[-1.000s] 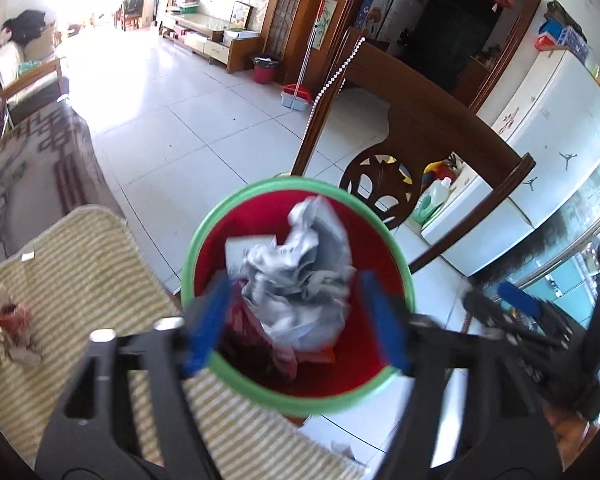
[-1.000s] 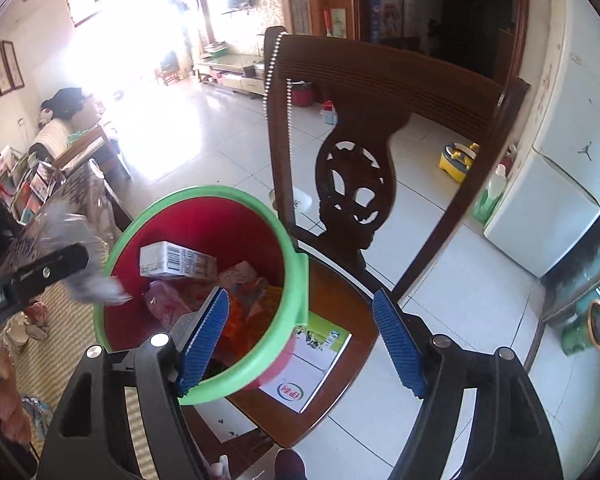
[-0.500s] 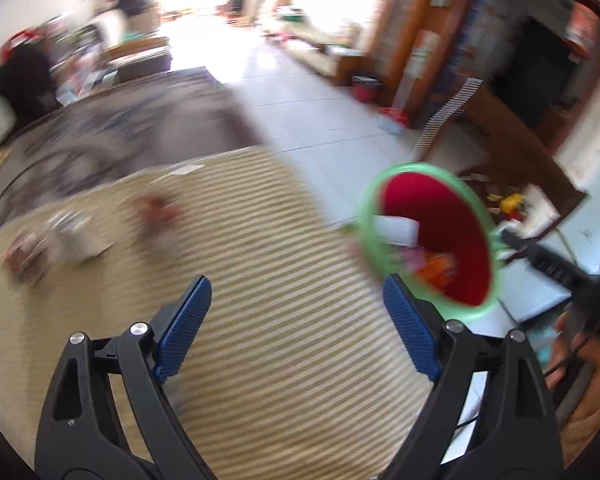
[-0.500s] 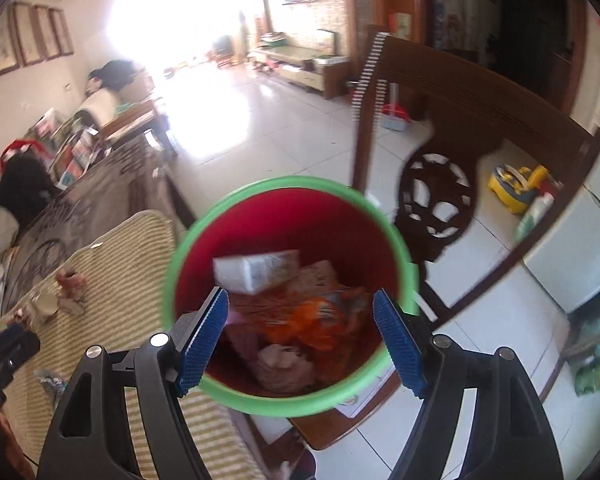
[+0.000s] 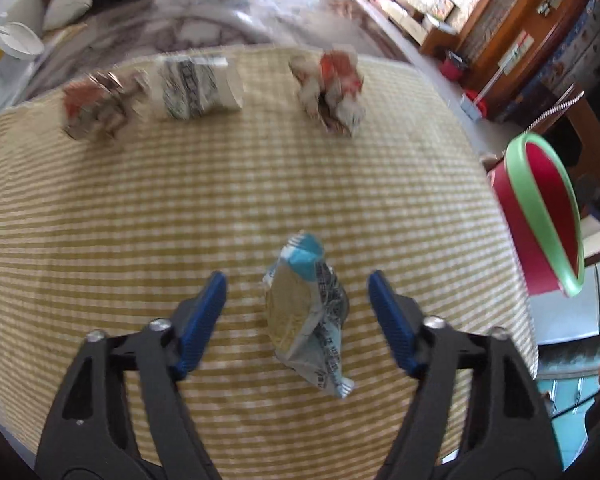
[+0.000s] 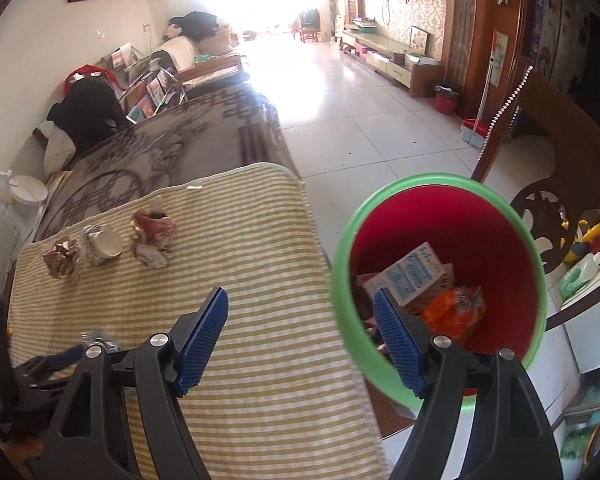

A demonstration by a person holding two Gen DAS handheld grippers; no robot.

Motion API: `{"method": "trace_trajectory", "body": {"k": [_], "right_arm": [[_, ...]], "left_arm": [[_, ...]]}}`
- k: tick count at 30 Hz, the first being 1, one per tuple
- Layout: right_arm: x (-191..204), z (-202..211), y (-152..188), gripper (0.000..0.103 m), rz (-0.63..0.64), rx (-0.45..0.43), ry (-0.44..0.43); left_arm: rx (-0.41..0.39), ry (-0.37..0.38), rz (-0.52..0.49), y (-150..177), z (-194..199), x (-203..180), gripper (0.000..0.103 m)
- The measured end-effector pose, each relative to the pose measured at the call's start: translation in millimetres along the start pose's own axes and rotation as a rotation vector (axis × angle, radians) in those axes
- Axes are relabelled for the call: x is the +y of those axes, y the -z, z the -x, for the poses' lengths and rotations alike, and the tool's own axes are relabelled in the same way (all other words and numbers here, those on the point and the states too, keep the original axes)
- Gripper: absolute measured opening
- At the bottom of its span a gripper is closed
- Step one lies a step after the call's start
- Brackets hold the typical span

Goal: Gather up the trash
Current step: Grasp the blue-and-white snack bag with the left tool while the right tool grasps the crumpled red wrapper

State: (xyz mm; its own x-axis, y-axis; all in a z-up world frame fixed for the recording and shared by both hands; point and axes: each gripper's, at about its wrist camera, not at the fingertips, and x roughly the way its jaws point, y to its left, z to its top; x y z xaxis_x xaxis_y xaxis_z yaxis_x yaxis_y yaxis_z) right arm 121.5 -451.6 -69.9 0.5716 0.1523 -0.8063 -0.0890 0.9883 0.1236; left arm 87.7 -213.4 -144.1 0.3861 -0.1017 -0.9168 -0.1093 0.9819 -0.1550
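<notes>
1. The left gripper [image 5: 296, 312] hung over the striped yellow mat [image 5: 140, 216], pointing steeply down, with a crumpled blue-and-white wrapper [image 5: 306, 312] lying right between its blue pads [image 5: 204, 320].
2. Its jaws had just been closing, and stood about half open; there was clear mat on either side of the wrapper, so nothing was gripped yet. Straddling it that way looked like the set-up for a pinch.
3. Three more crumpled pieces waited in a row at the mat's far edge: a red-and-white wad [image 5: 332, 92], a squashed paper cup [image 5: 196, 88] and a reddish-brown scrap [image 5: 96, 108], blurred in the left view.
4. The green-rimmed red bin [image 6: 440, 280] sat just off the mat's edge, handy for short drops; a carton and an orange wrapper already lay inside.
5. The right gripper [image 6: 300, 340] hovered with its jaws partly open and empty, one pad over the mat, the other in front of the bin's rim.
6. My read: the right gripper was free to take the next piece.
</notes>
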Motion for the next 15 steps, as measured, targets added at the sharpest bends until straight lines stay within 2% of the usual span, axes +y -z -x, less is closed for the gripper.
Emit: {"method": "trace_trajectory", "body": {"k": [1, 4, 7, 12, 15], "right_arm": [[5, 0, 1, 0.073, 0.004, 0.0, -0.003], [23, 0, 4, 0.073, 0.025, 0.004, -0.003], [40, -4, 5, 0.073, 0.03, 0.015, -0.004], [74, -26, -2, 0.073, 0.023, 0.057, -0.046], [99, -48, -12, 0.073, 0.043, 0.078, -0.062]], "left_arm": [[0.027, 0.005, -0.005, -1, -8, 1, 0.05], [0.045, 0.048, 0.001, 1, -14, 10, 0.04], [0.022, 0.039, -0.038, -1, -5, 12, 0.033], [-0.036, 0.043, -0.041, -2, 22, 45, 0.033], [-0.067, 0.014, -0.018, 0, 38, 79, 0.033]]}}
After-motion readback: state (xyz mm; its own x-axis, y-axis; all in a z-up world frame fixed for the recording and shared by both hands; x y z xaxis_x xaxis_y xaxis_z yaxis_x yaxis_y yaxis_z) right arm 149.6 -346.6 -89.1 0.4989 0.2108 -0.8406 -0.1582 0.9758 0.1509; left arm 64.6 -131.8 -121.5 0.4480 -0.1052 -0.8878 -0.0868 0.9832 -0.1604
